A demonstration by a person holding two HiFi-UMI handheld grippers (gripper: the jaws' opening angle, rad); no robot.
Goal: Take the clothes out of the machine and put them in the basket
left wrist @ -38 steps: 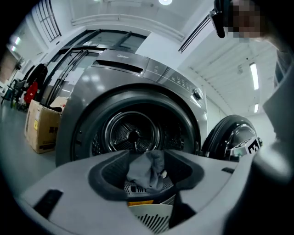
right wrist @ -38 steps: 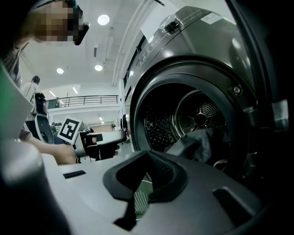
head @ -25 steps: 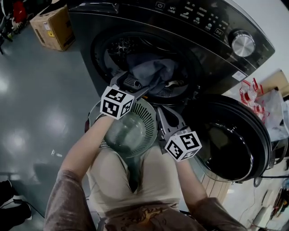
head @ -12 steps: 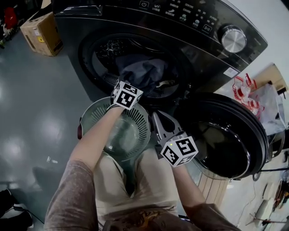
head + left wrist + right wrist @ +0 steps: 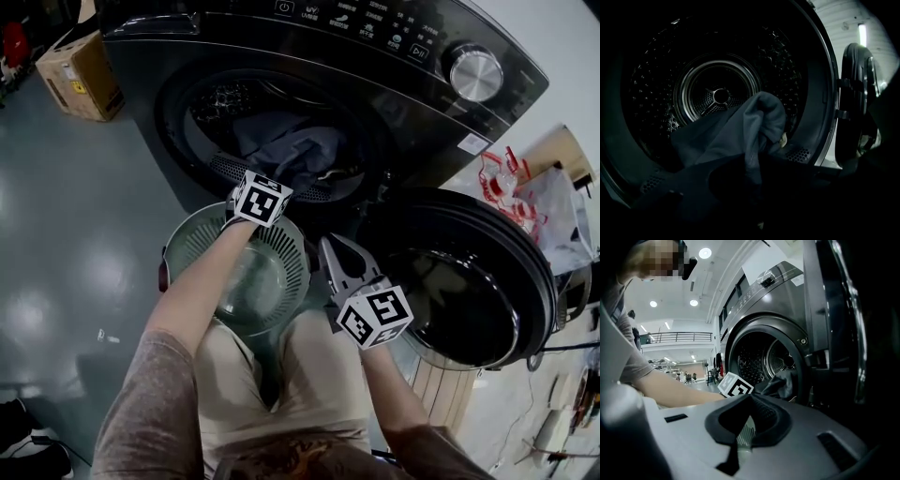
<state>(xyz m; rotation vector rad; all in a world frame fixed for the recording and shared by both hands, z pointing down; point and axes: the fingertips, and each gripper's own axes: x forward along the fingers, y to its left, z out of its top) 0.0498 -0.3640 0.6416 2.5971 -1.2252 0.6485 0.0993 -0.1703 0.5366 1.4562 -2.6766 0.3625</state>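
A dark blue-grey garment [image 5: 292, 152] lies heaped in the drum of the black front-loading washer [image 5: 394, 89], whose door [image 5: 469, 281] hangs open to the right. My left gripper [image 5: 752, 161] reaches into the drum mouth and its jaws are closing, with a fold of the garment [image 5: 754, 126] pinched between them. In the head view only its marker cube [image 5: 260, 197] shows. A round pale-green basket [image 5: 192, 248] stands on the floor below the opening. My right gripper [image 5: 330, 246] hovers shut and empty beside the basket's rim, short of the washer.
A cardboard box [image 5: 80, 70] sits on the grey floor at far left. The open door blocks the right side. The person's knees [image 5: 281, 375] are just behind the basket. Red-handled items and clutter [image 5: 511, 183] lie at far right.
The left gripper, wide open above the basket a second ago, has dropped forward into the drum mouth onto the garment. The right gripper has barely shifted.
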